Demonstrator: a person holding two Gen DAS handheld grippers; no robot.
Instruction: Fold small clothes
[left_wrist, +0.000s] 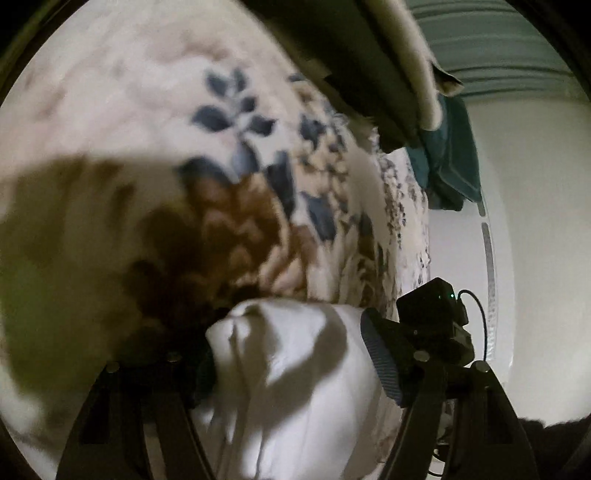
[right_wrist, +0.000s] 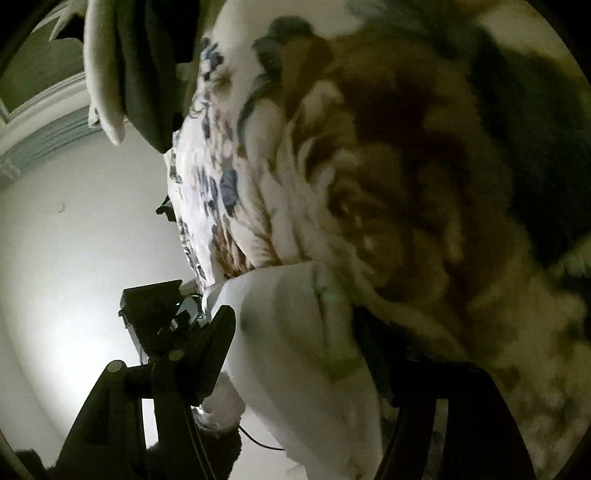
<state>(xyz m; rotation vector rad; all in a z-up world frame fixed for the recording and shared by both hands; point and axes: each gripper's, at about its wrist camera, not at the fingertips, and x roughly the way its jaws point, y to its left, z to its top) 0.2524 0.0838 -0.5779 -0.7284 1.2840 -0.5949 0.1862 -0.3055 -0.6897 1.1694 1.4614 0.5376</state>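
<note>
A small white garment (left_wrist: 295, 373) is bunched between the fingers of my left gripper (left_wrist: 291, 354), which is shut on it. The same white garment (right_wrist: 299, 339) sits between the fingers of my right gripper (right_wrist: 295, 332), which is shut on it too. Both grippers hold the cloth close over a floral blanket (left_wrist: 221, 184) with blue leaves and a brown flower, which also fills the right wrist view (right_wrist: 388, 184). In the left wrist view the right gripper's black body (left_wrist: 432, 310) shows just to the right. In the right wrist view the left gripper's body (right_wrist: 155, 306) shows at left. Both views are blurred.
Folded dark green and cream cloths (left_wrist: 369, 74) lie at the blanket's far edge, with a teal cloth (left_wrist: 450, 155) beside them. A white wall (left_wrist: 535, 258) is to the right. The same folded pile (right_wrist: 129, 66) and wall (right_wrist: 74, 258) show in the right wrist view.
</note>
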